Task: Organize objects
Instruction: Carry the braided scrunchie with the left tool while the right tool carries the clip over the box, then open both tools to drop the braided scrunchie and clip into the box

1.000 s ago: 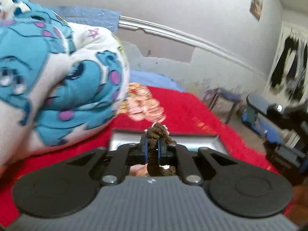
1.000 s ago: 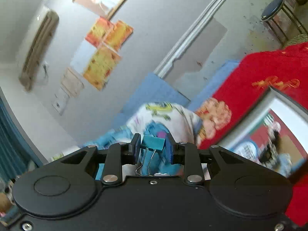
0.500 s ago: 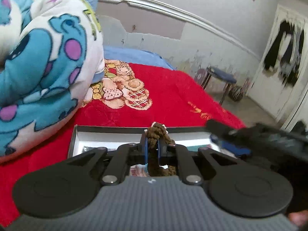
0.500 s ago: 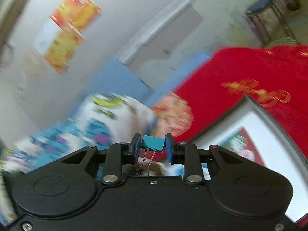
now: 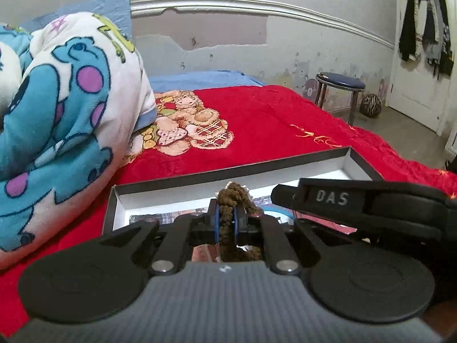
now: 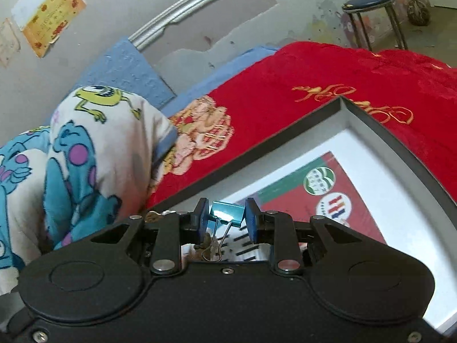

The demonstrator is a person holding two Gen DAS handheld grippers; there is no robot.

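My left gripper (image 5: 225,223) is shut on a brown knitted scrunchie (image 5: 232,197), which bulges above and below the blue pads. It hangs over the near side of a shallow black box (image 5: 228,170) with a white inside, lying on the red bedspread. My right gripper (image 6: 227,218) is shut on a teal binder clip (image 6: 227,213), whose wire handles trail back toward the camera. It hovers above the same box (image 6: 382,131), where a red printed card (image 6: 322,194) lies flat. The right gripper's black body (image 5: 357,203) crosses the left wrist view on the right.
A cartoon-print blanket (image 5: 65,108) is bunched at the left of the bed. The red bedspread (image 5: 285,123) stretches behind the box. A blue-topped stool (image 5: 340,85) and a patterned ball (image 5: 371,105) stand on the floor by the wall. Clothes hang on a door at far right.
Both grippers have come down and in over the box, still gripping the scrunchie and the clip. The right gripper now pushes into the left wrist view, and the right view has tilted down from the wall to the bed.
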